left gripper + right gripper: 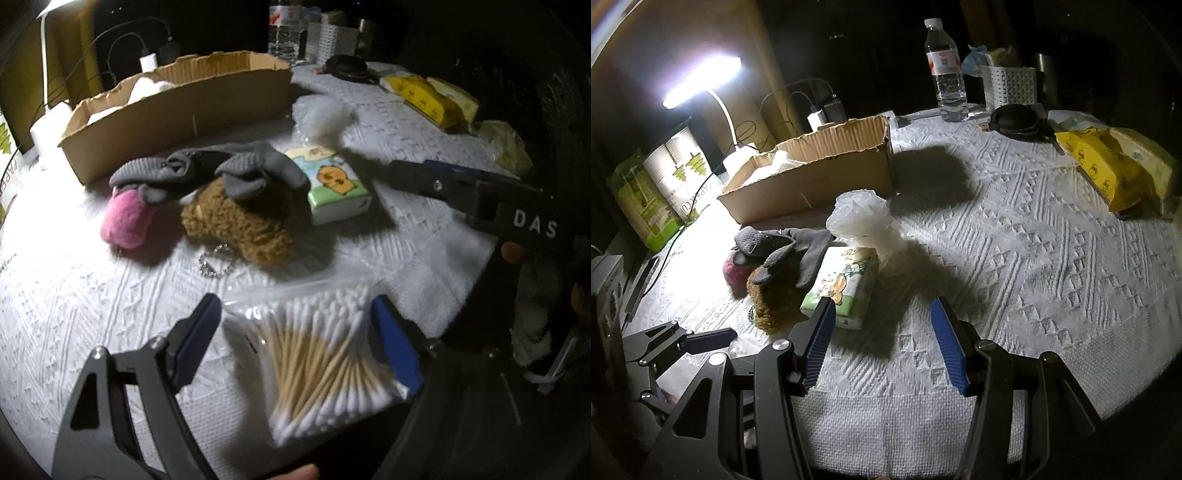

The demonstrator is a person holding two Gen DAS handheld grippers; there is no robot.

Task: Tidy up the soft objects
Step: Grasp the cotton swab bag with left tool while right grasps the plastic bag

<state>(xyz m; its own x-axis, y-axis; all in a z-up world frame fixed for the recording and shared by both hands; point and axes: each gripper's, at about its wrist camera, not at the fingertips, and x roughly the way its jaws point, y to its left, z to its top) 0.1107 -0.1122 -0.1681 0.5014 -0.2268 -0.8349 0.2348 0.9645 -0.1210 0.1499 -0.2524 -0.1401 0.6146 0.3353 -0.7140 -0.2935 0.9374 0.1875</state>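
Observation:
My left gripper [295,325] is open, its blue pads on either side of a clear bag of cotton swabs [325,358] near the table's front edge. Behind it lie a pink plush [125,225], a brown plush [236,229], grey gloves [207,170] draped over both, a green tissue pack [332,184] and a crumpled clear plastic bag [321,114]. A cardboard box [184,107] holding white soft items stands at the back. My right gripper [882,328] is open and empty, just right of the tissue pack [846,284]; it also shows in the left wrist view [424,177].
A yellow packet [1104,166], black pouch [1015,120], water bottle [945,70] and white basket [1008,86] stand at the back right. A lit desk lamp [701,81], chargers and green cartons [646,195] stand at the back left. White textured cloth [1034,258] covers the table.

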